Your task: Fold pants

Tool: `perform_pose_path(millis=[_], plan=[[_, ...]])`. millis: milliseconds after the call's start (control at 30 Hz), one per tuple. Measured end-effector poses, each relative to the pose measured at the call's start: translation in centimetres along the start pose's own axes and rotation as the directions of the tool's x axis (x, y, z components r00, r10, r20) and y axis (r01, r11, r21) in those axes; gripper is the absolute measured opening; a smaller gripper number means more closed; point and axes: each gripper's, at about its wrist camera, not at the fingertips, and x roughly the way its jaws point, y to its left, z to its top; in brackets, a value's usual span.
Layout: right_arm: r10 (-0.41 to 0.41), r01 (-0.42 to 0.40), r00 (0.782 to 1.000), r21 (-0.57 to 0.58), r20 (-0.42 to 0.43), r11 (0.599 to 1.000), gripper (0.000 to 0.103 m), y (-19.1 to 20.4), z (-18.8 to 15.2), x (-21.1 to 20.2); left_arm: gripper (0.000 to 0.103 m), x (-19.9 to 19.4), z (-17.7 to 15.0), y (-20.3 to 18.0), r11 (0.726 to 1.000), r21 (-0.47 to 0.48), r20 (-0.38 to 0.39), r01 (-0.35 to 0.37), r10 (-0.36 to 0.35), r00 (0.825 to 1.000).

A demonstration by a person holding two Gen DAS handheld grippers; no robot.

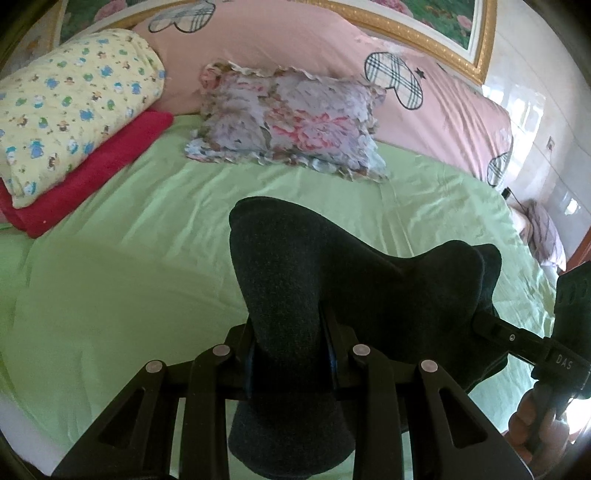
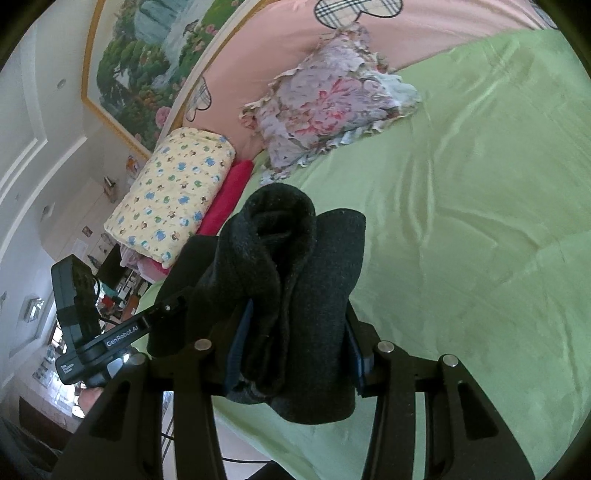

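The dark grey pants (image 1: 295,266) hang bunched between both grippers, lifted above the green bed sheet (image 1: 110,295). My left gripper (image 1: 291,350) is shut on one thick fold of the cloth, which spills over and below its fingers. In the right wrist view the pants (image 2: 295,258) are rolled up thick between the blue pads (image 2: 354,354) of my right gripper (image 2: 295,354), which is shut on them. Each gripper shows in the other's view: the right gripper (image 1: 480,321) pinches the cloth's right end, and the left gripper (image 2: 181,299) its left end. The fingertips are hidden by fabric.
A floral frilled pillow (image 1: 288,122) lies further up the bed. A folded yellow printed quilt (image 1: 74,103) rests on a red blanket (image 1: 92,173) at the left. A pink duvet (image 1: 295,44) and a framed painting (image 1: 443,22) are behind. A hand (image 1: 535,424) holds the right gripper.
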Motion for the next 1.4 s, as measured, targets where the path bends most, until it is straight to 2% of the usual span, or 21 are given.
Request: perform_pose_path(millis=[333, 667, 933, 1400], plan=[[0.021, -0.021, 1.000, -0.049, -0.005, 0.999, 0.047, 1.8, 1.6, 1.5, 0.028, -1.2, 1.1, 0.6, 0.997, 0.011, 0.052, -0.077, 0.076, 0.996], [0.048, -0.048, 0.999, -0.112, -0.006, 0.993, 0.047, 4.2, 3.6, 3.5, 0.028, -2.0, 2.8, 1.7, 0.985, 0.012, 0.105, -0.173, 0.171, 0.980], [0.064, -0.065, 0.998, -0.138, -0.016, 0.988, 0.047, 5.1, 4.9, 5.1, 0.028, -1.7, 3.7, 2.5, 0.977, 0.009, 0.118, -0.212, 0.210, 0.971], [0.071, -0.076, 0.997, -0.145, -0.039, 0.987, 0.047, 4.8, 7.3, 8.2, 0.028, 1.2, 5.7, 3.2, 0.967, 0.003, 0.104, -0.256, 0.255, 0.961]])
